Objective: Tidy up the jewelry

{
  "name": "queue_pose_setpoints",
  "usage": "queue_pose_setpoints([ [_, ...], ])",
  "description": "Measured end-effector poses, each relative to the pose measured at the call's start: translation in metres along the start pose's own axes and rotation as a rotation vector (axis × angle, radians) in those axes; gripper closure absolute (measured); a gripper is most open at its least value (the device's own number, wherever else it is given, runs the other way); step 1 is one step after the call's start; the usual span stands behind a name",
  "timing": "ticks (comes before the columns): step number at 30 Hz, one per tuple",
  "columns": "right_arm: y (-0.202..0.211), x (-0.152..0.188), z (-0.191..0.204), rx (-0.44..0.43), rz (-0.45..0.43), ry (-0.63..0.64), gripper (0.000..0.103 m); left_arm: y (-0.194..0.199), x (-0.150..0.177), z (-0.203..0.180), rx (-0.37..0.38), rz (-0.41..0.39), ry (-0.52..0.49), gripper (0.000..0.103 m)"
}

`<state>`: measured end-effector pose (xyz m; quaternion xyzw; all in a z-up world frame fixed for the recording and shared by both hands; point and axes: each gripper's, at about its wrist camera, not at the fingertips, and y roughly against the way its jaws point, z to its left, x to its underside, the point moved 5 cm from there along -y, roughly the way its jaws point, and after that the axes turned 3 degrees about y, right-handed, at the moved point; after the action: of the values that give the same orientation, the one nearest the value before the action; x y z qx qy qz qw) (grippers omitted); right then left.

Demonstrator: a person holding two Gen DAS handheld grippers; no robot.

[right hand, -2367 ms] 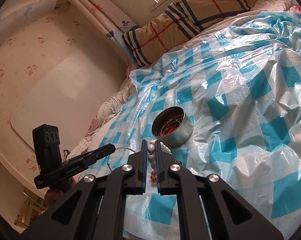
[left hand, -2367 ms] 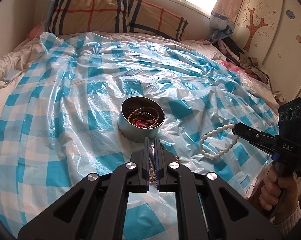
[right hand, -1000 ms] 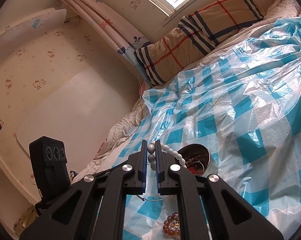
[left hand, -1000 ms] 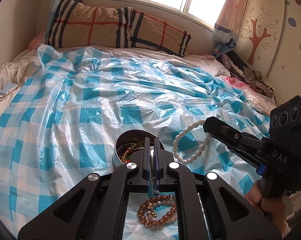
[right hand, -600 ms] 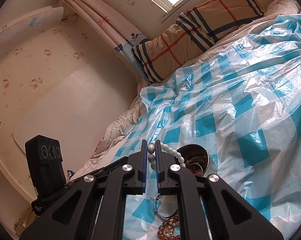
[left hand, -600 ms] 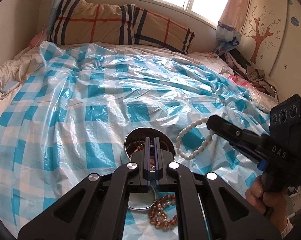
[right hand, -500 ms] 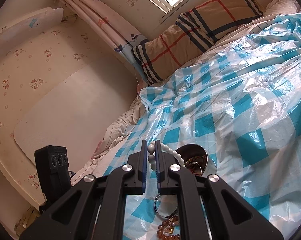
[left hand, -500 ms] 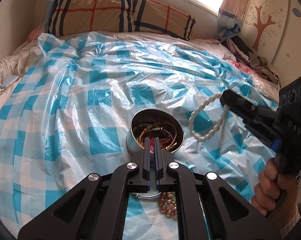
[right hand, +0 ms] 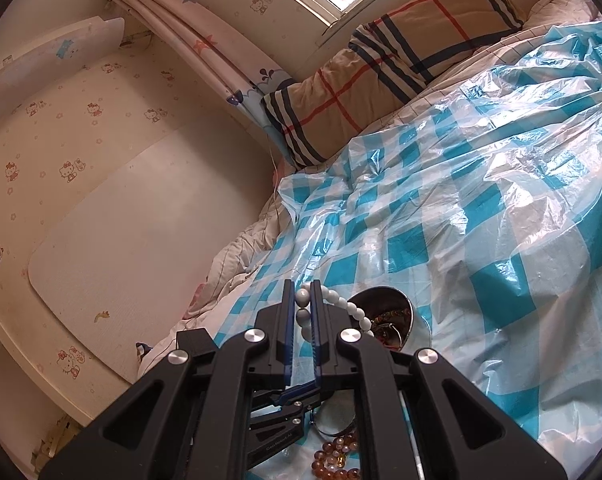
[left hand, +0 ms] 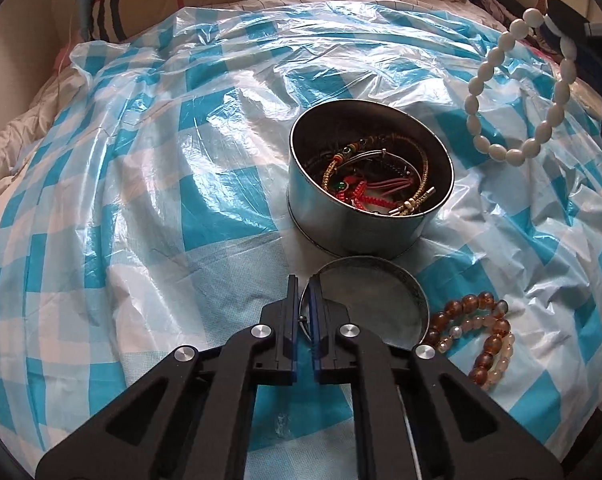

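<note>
Right gripper (right hand: 303,308) clamps white bead bracelet (left hand: 519,84)

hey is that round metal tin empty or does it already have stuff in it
Partly filled. The open tin holds several tangled bracelets, gold and red among them, and its inner wall still shows above them.

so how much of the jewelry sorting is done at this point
Several bracelets already lie in the metal tin. In hand: the right gripper holds the white bead bracelet above the bed, and the left gripper pinches the silver bangle. Left: the amber bead bracelet on the plastic sheet.
</note>
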<state>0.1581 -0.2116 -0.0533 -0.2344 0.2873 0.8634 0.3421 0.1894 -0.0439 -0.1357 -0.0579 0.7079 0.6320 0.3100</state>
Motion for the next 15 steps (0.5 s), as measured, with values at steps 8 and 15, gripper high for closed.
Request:
queue_pose_setpoints([
  [8, -0.001, -0.002, 0.005, -0.009, -0.007, 0.016, 0.095, 0.047, -0.008, 0.012, 0.099, -0.100, 0.080, 0.100],
  [15, -0.002, -0.002, 0.006, -0.009, -0.006, 0.017, 0.095, 0.086, -0.037, 0.009, 0.143, -0.212, 0.094, 0.103],
])
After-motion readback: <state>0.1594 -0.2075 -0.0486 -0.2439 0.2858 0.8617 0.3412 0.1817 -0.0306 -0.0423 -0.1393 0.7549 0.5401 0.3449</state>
